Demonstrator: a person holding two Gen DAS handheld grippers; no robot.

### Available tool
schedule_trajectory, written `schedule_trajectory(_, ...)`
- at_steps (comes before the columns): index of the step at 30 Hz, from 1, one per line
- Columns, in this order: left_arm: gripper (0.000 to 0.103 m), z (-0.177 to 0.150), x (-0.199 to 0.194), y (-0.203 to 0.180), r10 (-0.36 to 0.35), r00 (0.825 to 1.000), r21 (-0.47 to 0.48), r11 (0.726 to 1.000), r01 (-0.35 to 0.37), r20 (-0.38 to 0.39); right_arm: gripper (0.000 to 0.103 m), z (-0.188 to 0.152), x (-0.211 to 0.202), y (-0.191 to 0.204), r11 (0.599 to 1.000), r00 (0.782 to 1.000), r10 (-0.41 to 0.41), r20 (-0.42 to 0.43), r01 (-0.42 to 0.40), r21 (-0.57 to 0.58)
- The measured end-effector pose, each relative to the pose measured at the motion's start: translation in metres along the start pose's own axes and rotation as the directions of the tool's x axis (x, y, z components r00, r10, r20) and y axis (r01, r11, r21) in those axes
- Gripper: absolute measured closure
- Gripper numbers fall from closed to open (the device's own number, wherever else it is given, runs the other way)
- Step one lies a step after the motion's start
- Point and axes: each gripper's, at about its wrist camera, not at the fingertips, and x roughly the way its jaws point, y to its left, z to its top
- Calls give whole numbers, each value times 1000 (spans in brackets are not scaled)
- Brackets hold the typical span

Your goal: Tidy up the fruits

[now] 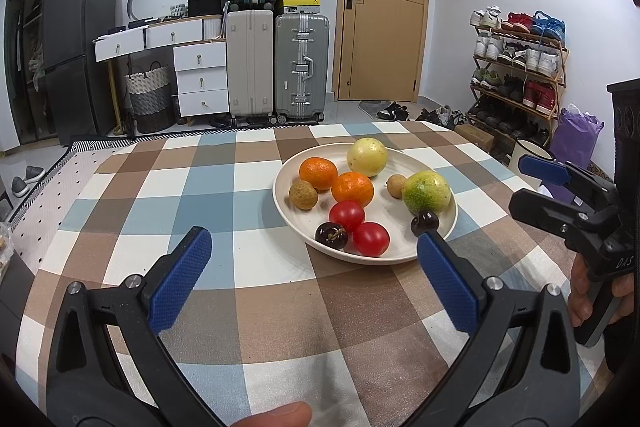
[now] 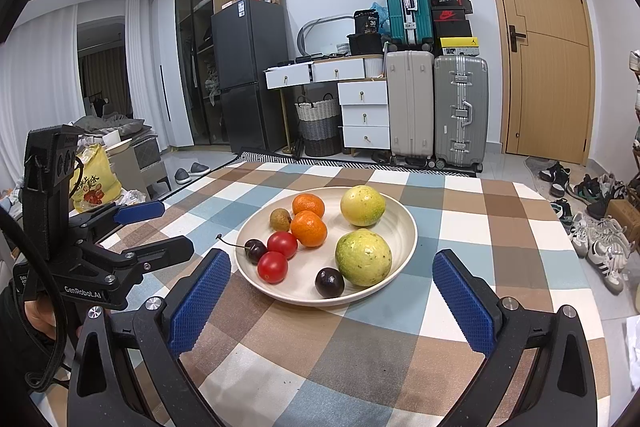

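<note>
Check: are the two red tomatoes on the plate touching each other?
Touching. In the right wrist view the upper tomato and lower tomato overlap at their edges with no plate visible between them; the left wrist view shows the same.

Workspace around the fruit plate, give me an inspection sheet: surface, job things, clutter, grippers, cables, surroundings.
Surface: table under a checked cloth in brown, blue and white.
Job's things: cream plate holding two mandarins, two cherry tomatoes, two dark cherries, two large yellow-green fruits, and two small brown fruits.
Clutter: nothing seen on the cloth beside the plate.
Grippers: left gripper and right gripper both open, empty, short of the plate.
Cables: black cable looping at the left gripper.
Surroundings: suitcases, fridge, door, shoe rack.
</note>
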Motion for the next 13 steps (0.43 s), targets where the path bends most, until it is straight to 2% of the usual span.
schedule_trajectory(13, 0, -1, -1, -1, -2, 1000, -1, 1000, 2, 1, 0, 0, 0, 0, 1000, 1000, 0, 0, 0, 0)
